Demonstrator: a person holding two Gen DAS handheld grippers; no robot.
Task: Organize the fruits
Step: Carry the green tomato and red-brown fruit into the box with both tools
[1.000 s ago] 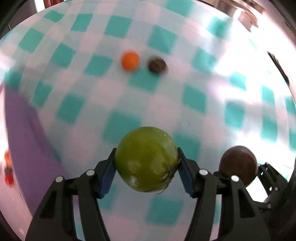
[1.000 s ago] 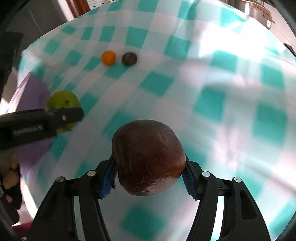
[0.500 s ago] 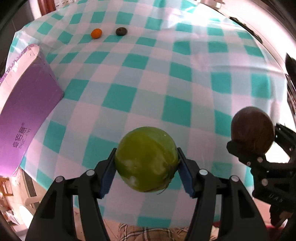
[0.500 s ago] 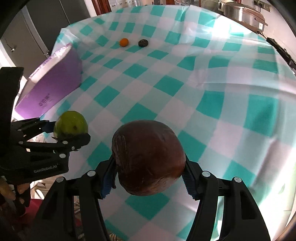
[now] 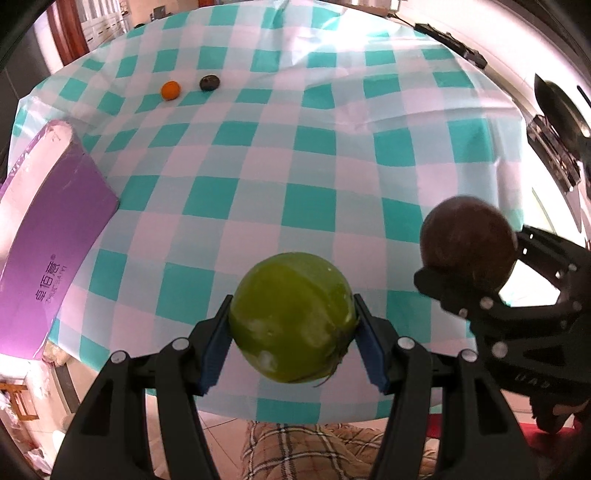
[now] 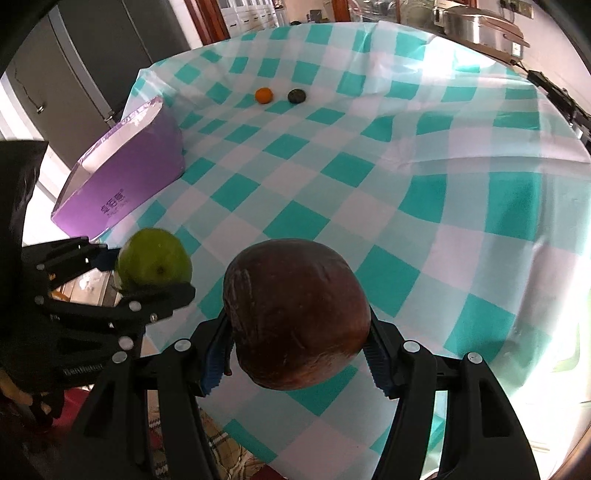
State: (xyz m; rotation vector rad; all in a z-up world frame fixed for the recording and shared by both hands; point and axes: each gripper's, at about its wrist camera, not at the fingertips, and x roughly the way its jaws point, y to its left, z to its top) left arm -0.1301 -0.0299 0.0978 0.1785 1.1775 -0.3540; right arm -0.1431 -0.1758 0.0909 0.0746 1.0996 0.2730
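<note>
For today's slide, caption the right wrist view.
Right gripper clamps a round brown fruit above the teal-checked tablecloth; left gripper holds a green one.

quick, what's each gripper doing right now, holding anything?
Left gripper: closed on the green fruit.
Right gripper: closed on the dark brown fruit.

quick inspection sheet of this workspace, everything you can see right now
surface: table under teal and white checked cloth, creased
job's things: green fruit and brown fruit held above the near edge; small orange fruit and dark fruit side by side at the far end
clutter: purple box at the left edge
grippers: left gripper shut on green fruit; right gripper shut on brown fruit
cables: nothing seen
surroundings: metal pot beyond the table, dark cabinet, plaid fabric below
</note>
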